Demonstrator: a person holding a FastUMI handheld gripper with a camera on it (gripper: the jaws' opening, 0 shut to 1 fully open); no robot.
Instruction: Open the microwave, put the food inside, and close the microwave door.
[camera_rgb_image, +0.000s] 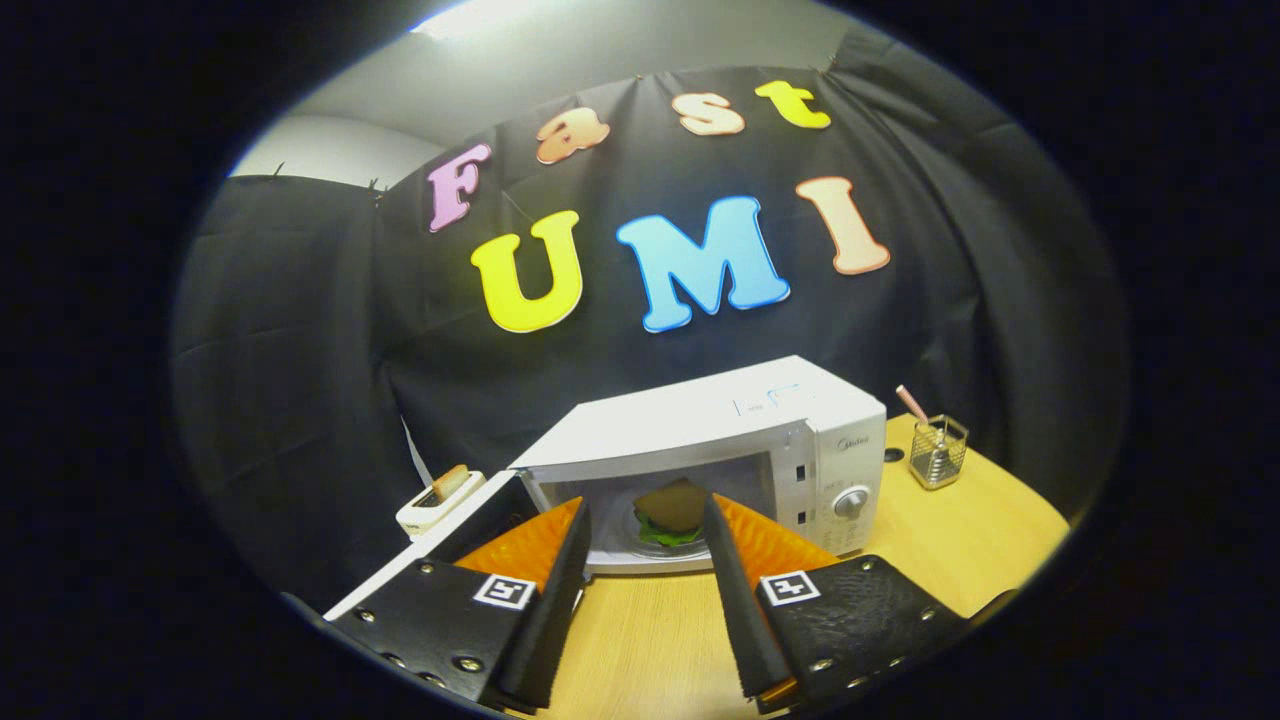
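We hold our gripper (645, 520) fingers apart (gripping nothing) before the open white box-shaped microwave (760, 440), a green-leafed sandwich (670, 515) inside.

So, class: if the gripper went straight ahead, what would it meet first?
Probably the sandwich inside the open microwave; the open gripper points into the cavity with nothing between, though depth is unclear.

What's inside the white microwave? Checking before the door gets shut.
A sandwich with green lettuce sits inside the white microwave, beyond the open, empty tongs. Its underside and the cavity's rear are hidden.

Toaster (437, 502), wire basket (938, 452), table (960, 540).
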